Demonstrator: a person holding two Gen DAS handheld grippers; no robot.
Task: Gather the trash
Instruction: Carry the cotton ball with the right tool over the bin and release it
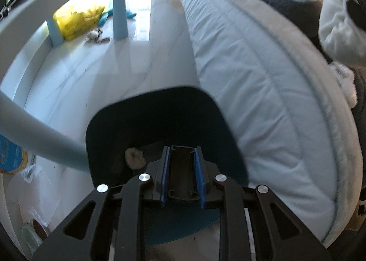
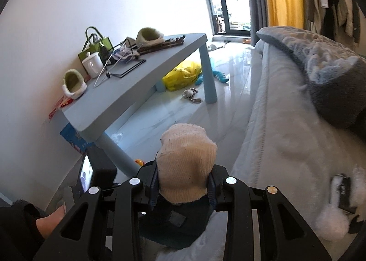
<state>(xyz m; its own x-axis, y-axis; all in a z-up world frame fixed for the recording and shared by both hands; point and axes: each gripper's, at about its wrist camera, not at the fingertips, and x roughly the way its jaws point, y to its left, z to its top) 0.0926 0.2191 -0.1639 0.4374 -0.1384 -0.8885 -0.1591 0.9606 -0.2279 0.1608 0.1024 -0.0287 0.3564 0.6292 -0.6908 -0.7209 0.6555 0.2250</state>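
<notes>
My left gripper (image 1: pixel 181 167) is shut on the handle of a dark blue dustpan (image 1: pixel 160 123), held over the white floor beside the bed. A small pale crumpled scrap (image 1: pixel 135 158) lies in the pan near the handle. My right gripper (image 2: pixel 183 183) is shut on a cream knitted sock (image 2: pixel 186 162), held above the dustpan (image 2: pixel 173 226), which shows dark below the fingers. More litter (image 2: pixel 192 96) lies on the floor by the far table leg, also seen in the left wrist view (image 1: pixel 96 35).
A light blue low table (image 2: pixel 137 73) stands left, with slippers, a mug and a bag on it; its near leg (image 1: pixel 41 135) is close to the dustpan. A yellow plastic bag (image 1: pixel 76 19) lies under it. The bed (image 1: pixel 263 91) fills the right side.
</notes>
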